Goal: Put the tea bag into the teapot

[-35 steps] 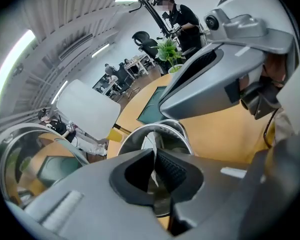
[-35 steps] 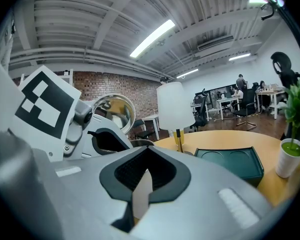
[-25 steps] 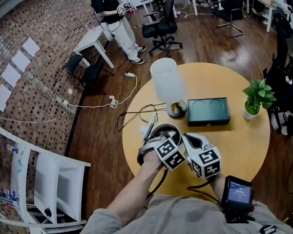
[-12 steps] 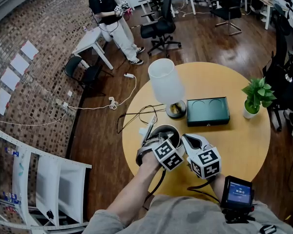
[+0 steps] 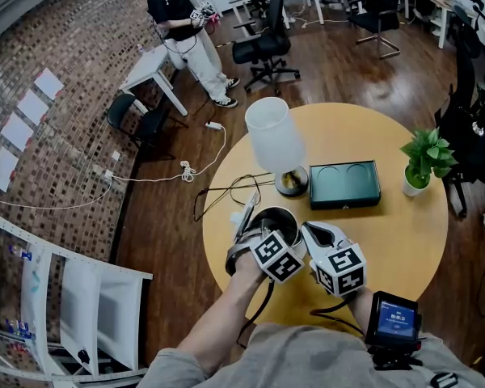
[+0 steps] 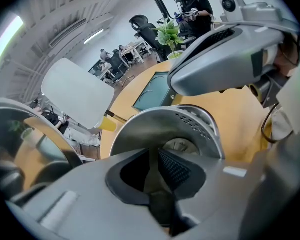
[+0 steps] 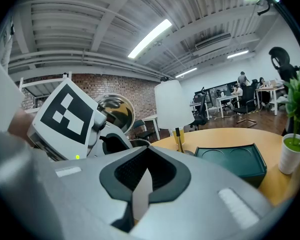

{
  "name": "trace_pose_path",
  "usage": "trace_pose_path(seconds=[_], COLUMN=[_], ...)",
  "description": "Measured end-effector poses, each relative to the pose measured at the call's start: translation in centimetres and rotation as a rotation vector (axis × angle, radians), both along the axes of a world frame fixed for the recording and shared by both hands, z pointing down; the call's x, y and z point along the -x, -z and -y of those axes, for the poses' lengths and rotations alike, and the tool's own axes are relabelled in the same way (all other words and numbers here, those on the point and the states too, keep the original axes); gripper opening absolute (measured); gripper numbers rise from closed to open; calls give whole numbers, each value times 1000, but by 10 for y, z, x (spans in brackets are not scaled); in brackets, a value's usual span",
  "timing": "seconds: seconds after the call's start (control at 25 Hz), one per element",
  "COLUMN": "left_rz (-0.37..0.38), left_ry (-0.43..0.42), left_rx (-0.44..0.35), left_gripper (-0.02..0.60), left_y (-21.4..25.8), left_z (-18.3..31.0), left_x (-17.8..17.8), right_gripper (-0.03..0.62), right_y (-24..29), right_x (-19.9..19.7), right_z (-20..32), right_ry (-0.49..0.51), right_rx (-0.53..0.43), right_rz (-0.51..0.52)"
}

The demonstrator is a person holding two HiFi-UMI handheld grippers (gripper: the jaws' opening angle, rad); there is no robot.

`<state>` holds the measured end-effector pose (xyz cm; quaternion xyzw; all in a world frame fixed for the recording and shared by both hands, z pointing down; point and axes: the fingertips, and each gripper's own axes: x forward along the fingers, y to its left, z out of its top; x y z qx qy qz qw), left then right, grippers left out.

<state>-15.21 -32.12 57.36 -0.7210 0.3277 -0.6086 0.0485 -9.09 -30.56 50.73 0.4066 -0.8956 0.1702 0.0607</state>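
Note:
A steel teapot [image 5: 276, 215] stands near the left edge of the round wooden table [image 5: 404, 233], its hinged lid [image 5: 248, 210] tipped up. My left gripper [image 5: 263, 234] hangs right over the pot's mouth. In the left gripper view the pot's rim and strainer holes [image 6: 190, 121] fill the middle, and the left gripper [image 6: 154, 156] is opening, with a narrow gap and nothing pressed between its pads. A pale round shape [image 6: 179, 146] lies inside the pot; I cannot tell what it is. My right gripper [image 5: 310, 234] sits just right of the pot, shut on a white paper slip [image 7: 140, 194].
A white-shaded lamp [image 5: 275, 140] stands behind the teapot. A dark green tray [image 5: 344, 184] lies to its right and a potted plant [image 5: 427, 162] stands at the table's right edge. Cables [image 5: 226, 188] trail off the left edge. A person [image 5: 182, 23] stands far off.
Both grippers stay where they were beside the teapot. Only the head camera has shifted slightly.

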Motion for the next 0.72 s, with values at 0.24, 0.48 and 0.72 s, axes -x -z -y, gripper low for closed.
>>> trace_pose_path(seconds=[0.24, 0.48, 0.72], left_rz=[-10, -73, -190], left_ry=[0, 21, 54], left_rx=[-19, -126, -281], left_gripper=[58, 35, 2], left_y=[3, 21, 51], left_z=[0, -2, -7], left_x=[-1, -2, -6], right_gripper=[3, 3, 3], right_y=[2, 11, 20], right_x=[0, -1, -8], right_z=[-1, -7, -18], right_ry=[3, 0, 1], right_rx=[-2, -14, -35], right_rz=[-2, -2, -5])
